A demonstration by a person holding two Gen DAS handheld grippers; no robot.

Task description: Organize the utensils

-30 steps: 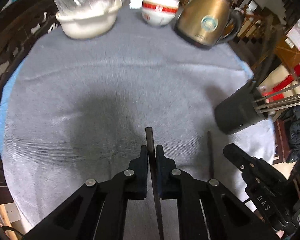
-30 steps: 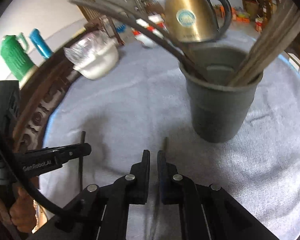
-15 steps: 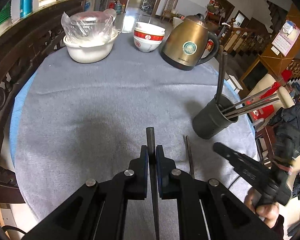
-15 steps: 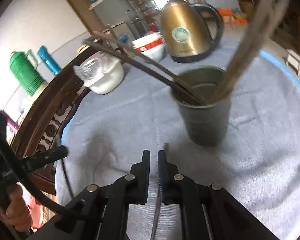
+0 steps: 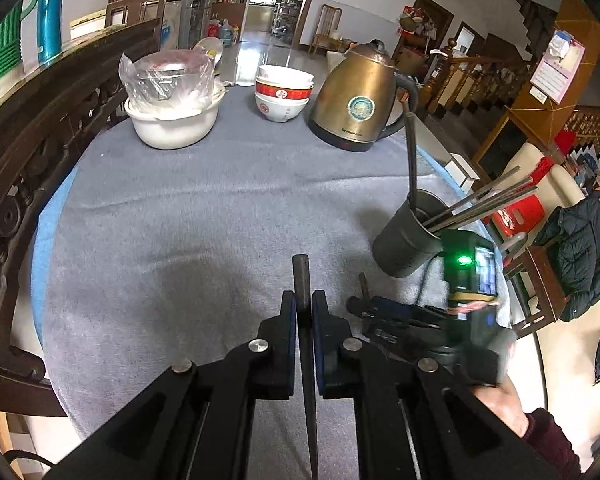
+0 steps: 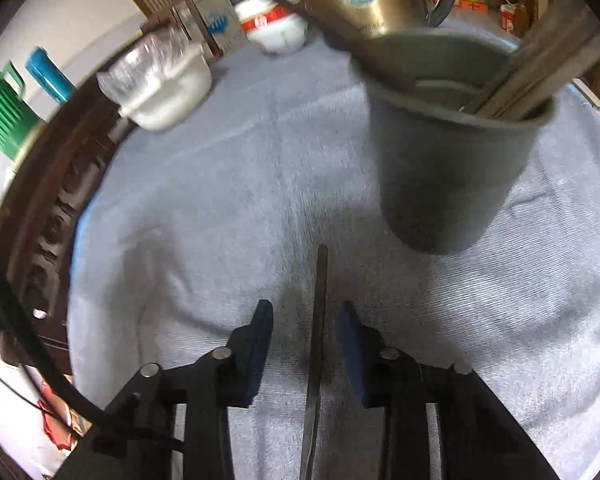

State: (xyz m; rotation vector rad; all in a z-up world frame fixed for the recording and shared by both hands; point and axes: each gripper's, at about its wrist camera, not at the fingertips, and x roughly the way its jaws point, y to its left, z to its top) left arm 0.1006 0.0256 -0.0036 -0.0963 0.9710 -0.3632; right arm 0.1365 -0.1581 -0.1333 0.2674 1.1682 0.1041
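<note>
**Inspector:** What has changed?

**Assistant:** The right gripper has just been opening; its chopstick now lies loose between the parted jaws, on the grey cloth.

**Inspector:** Progress?

**Assistant:** Several utensils stand in the dark cup. Two remain out, I judge.

**Inspector:** The other?

**Assistant:** The left gripper is clamped on a dark chopstick, long axis running away from the camera, just short of the cup.

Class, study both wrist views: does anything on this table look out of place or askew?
Yes. One chopstick lies loose on the cloth between the right gripper's just-opened jaws, outside the cup. The cup's other utensils lean at scattered angles. Nothing looks spilled or damaged.
</note>
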